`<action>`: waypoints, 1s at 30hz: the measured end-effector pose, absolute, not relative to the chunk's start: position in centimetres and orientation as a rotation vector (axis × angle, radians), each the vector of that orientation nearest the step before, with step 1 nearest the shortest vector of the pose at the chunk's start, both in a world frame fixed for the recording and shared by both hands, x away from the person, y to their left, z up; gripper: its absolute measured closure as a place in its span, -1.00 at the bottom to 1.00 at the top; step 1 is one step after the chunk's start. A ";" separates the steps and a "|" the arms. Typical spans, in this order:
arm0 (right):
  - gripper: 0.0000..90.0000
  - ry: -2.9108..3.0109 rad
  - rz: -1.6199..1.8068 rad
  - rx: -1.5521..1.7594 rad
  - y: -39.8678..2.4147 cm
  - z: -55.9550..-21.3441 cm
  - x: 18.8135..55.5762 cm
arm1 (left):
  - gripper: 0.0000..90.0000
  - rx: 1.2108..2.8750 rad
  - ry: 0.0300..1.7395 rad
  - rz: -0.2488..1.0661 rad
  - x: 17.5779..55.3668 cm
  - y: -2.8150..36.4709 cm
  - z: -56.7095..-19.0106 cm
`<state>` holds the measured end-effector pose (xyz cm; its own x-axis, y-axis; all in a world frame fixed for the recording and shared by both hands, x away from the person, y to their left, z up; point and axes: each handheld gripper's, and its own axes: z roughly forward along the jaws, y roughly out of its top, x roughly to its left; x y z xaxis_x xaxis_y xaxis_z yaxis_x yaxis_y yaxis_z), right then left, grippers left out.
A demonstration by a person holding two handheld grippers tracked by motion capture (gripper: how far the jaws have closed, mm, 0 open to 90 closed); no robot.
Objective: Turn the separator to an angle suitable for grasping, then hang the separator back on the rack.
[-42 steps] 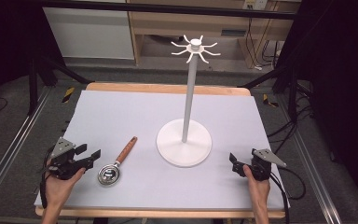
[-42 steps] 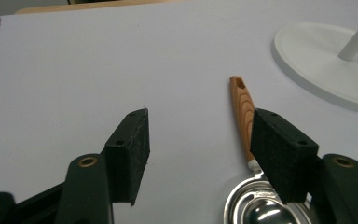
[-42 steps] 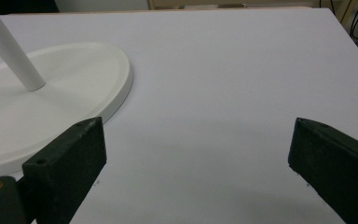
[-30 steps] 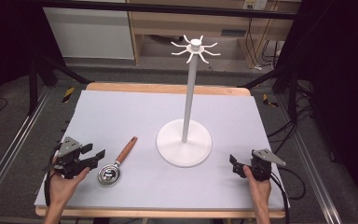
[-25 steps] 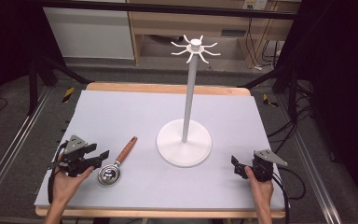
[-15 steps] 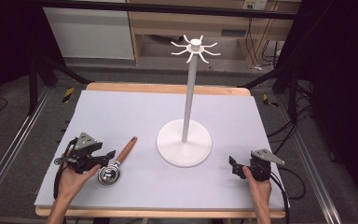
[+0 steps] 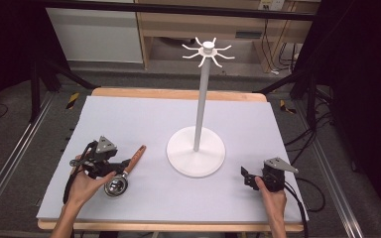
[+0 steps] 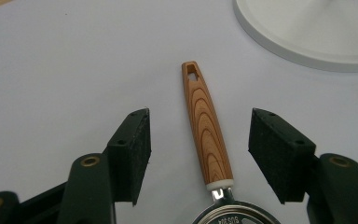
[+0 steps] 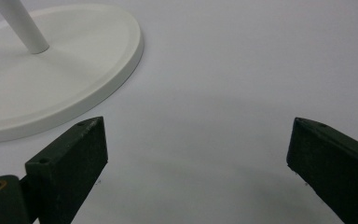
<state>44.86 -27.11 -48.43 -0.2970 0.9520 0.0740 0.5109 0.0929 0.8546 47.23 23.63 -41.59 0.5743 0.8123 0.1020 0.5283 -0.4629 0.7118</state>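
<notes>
A steel measuring spoon [image 7: 129, 167] with a wooden handle [image 8: 207, 135] lies on the pale mat, left of the white hook stand [image 7: 196, 150]. My left gripper [image 7: 125, 165] hovers over the spoon, and the handle runs between its jaws. Its jaws have just been closing. In the left gripper view the left gripper [image 8: 198, 144] is open, with a gap between each pad and the handle. My right gripper [image 7: 246, 177] rests at the front right of the mat. In its own view the right gripper [image 9: 198, 149] stands open with nothing between the pads [image 9: 81, 149].
The stand's round base [image 9: 51, 79] sits mid-table, and its tall pole [image 7: 202, 99] carries a ring of hooks on top. The mat [image 7: 144, 119] covers a wooden table. Cables trail off the right edge. Shelving stands beyond the far edge.
My left gripper has moved to the right, from the mat's left edge to over the spoon's handle. The spoon, the stand and my right gripper stay put.
</notes>
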 end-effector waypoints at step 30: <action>-0.88 1.867 1.121 1.423 -26.9 -48.5 44.7 | 0.15 2.385 1.110 0.501 49.9 20.2 -42.3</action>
